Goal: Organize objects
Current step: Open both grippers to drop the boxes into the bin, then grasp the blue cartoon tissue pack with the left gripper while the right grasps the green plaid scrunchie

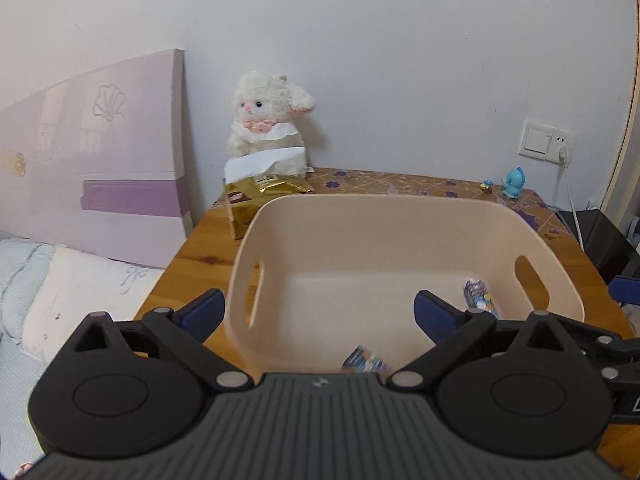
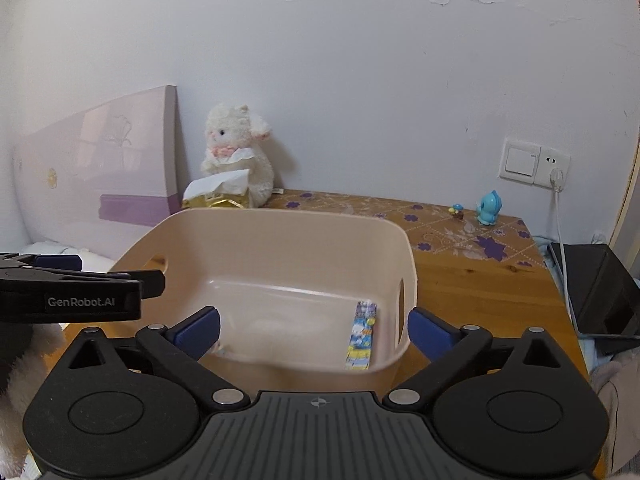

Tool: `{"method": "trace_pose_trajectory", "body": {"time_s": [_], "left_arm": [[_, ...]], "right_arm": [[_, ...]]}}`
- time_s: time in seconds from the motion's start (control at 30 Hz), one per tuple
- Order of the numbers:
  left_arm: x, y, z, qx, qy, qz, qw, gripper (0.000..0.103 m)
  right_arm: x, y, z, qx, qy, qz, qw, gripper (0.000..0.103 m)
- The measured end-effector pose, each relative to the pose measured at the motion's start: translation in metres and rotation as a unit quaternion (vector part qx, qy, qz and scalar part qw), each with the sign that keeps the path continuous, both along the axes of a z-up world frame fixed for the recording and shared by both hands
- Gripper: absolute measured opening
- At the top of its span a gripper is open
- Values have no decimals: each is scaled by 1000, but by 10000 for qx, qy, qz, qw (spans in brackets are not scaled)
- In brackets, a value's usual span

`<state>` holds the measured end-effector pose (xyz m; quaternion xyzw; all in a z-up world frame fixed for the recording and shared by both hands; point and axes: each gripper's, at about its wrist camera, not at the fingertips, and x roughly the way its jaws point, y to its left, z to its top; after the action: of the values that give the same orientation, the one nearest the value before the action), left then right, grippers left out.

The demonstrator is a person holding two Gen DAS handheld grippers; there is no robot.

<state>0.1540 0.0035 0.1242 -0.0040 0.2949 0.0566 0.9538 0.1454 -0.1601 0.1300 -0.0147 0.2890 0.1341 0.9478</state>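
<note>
The pink basket holds a snack packet by its right wall. Both the left gripper and right gripper have fingers spread apart, holding nothing, at its near rim.

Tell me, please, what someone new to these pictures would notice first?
The big pale pink bin fills the middle of the wooden table, holding only a couple of small colourful packets. Behind it, a white plush bunny sits against the wall beside a gold bag, with a little blue figurine at the table's far right. Both grippers hover at the bin's near rim, jaws open and empty.

A bedroom: headboard, pillow, plush bunny.
</note>
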Motion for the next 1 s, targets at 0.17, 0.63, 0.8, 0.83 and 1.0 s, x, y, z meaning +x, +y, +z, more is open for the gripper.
{"method": "trace_pose_trajectory", "body": {"time_s": [0.17,0.63,0.8,0.83,1.0], "left_arm": [[-34,3,-9,143,56,48,9999,101],[-60,11,-79,301,978,59,9947,101],[-56,5,-101,477,1303,-97,9903,101],[-55,4,-105,510,1343,-101,9896,101],[-47,6,-119,486,1599,-108,9859,102]], "right_arm": [[-23,0,-10,37,146,109,9998,103],[-43,17,-65,-392,635,184,9970,103],[-43,28,-79,-467,699,144,9964,102],[-43,29,-82,-438,697,133,9965,101],[-40,38,-91,-511,716,164,9960,90]]}}
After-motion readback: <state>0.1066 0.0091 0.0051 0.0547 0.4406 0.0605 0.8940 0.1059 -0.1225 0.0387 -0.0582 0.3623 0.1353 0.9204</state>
